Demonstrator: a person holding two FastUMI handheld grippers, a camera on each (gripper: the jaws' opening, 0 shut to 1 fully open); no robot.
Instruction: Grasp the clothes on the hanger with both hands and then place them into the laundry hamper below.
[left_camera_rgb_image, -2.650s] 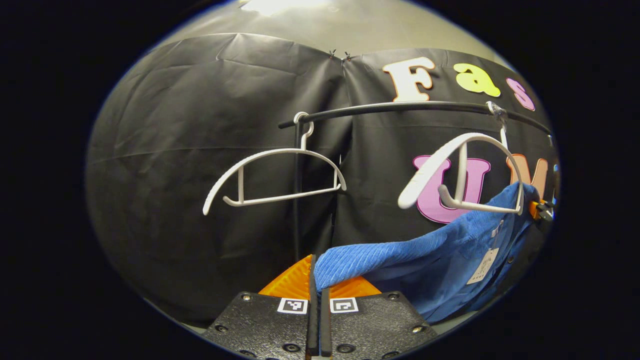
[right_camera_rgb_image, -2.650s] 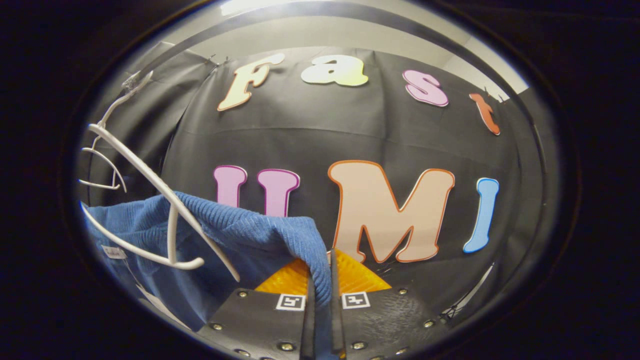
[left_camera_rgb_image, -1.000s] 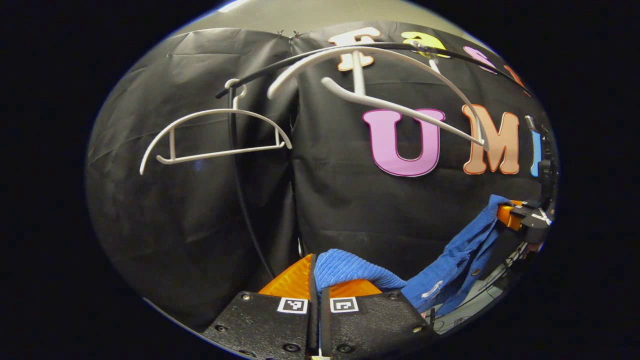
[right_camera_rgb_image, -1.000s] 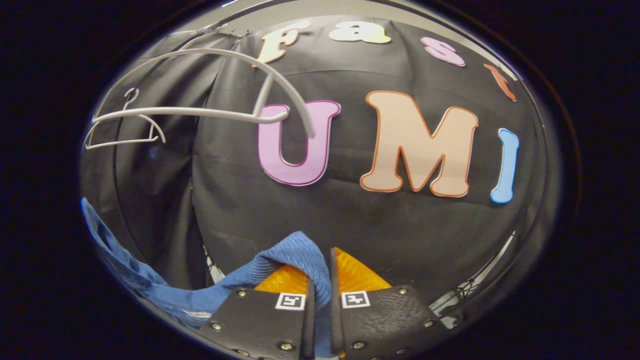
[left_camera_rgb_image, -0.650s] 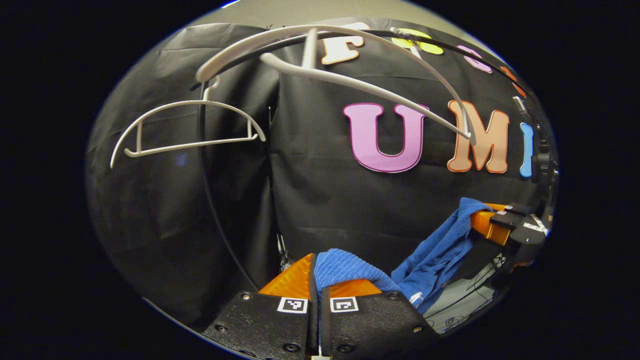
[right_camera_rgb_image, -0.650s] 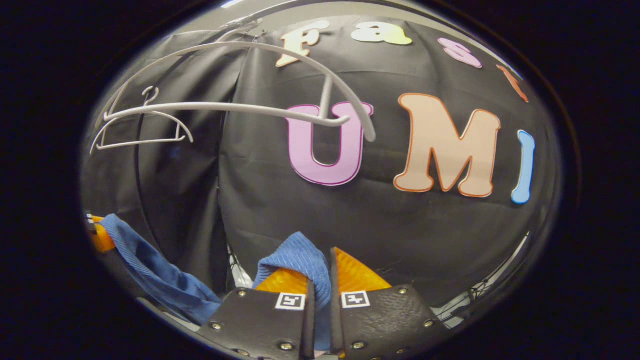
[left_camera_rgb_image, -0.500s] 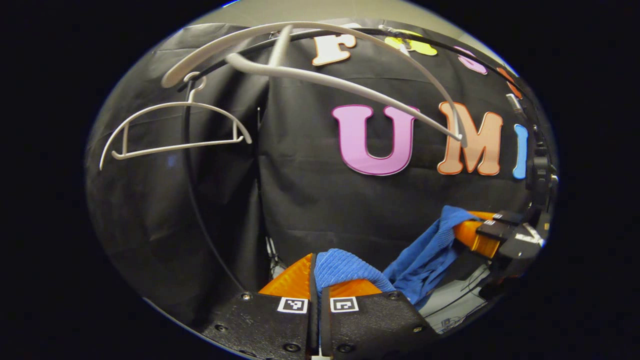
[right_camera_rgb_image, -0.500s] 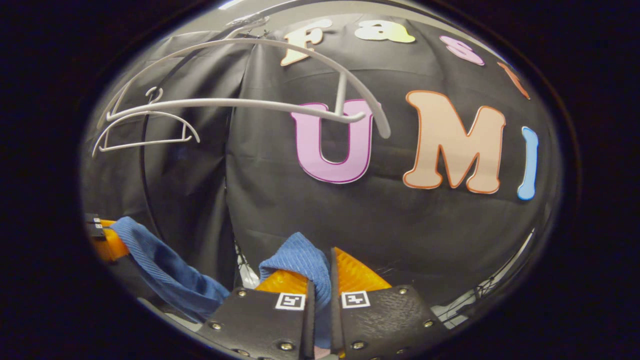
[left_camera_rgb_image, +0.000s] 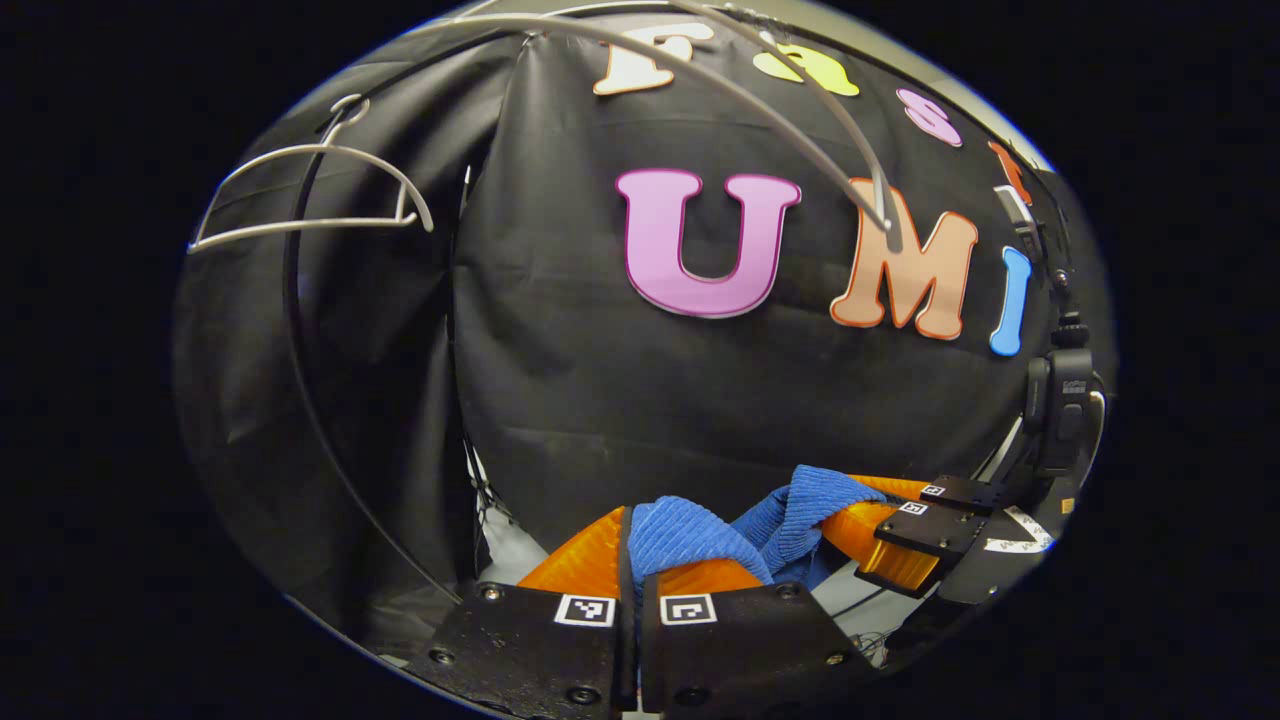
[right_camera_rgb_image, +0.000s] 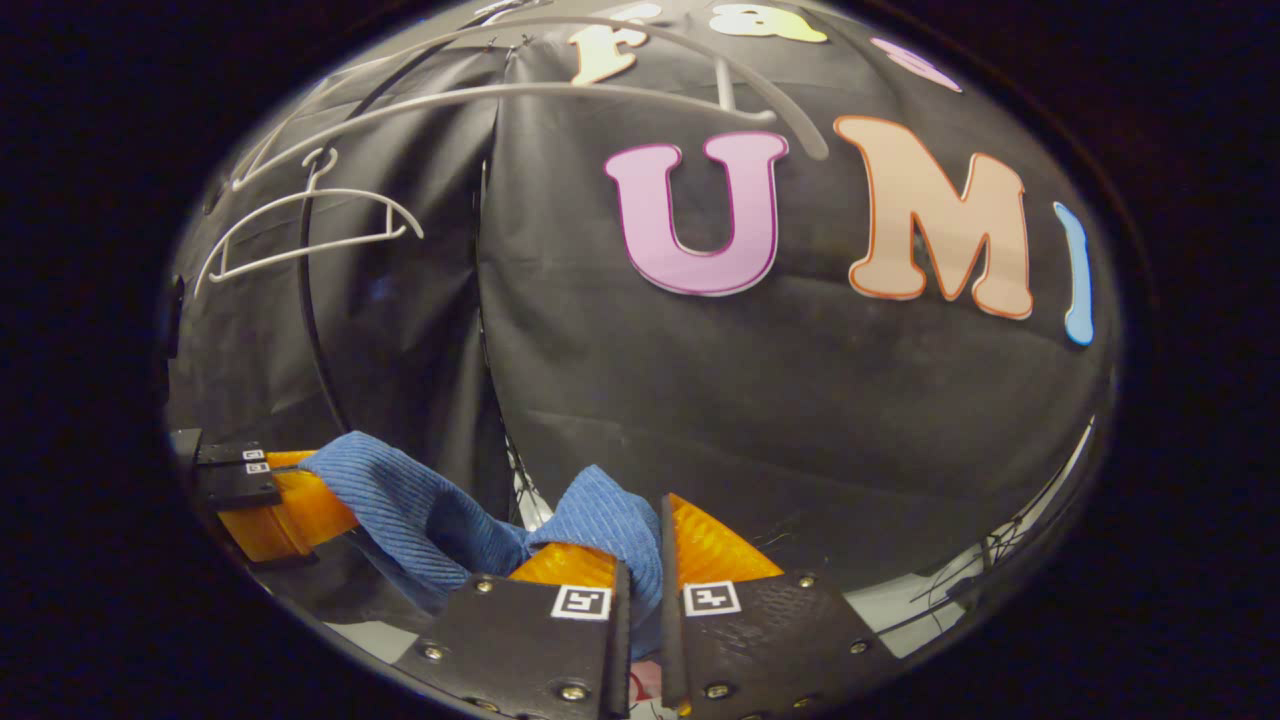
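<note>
The blue ribbed garment is off the hangers and sags in a short fold between my two grippers. In the left gripper view my left gripper is shut on one bunched end of it. My right gripper sits close by at the lower right, holding the other end. From the right gripper view, my right gripper is shut on the garment, and the left gripper grips it at the lower left. Two bare white hangers hang high above.
A black clothes rail with its upright pole stands at the left, in front of the black cloth wall. A black device on a cable hangs at the right edge. Pale floor with cables shows low down.
Both grippers have gone down with the garment, which has come off the near hanger. The hangers now sit higher in both views, and the two grippers have drawn closer together.
</note>
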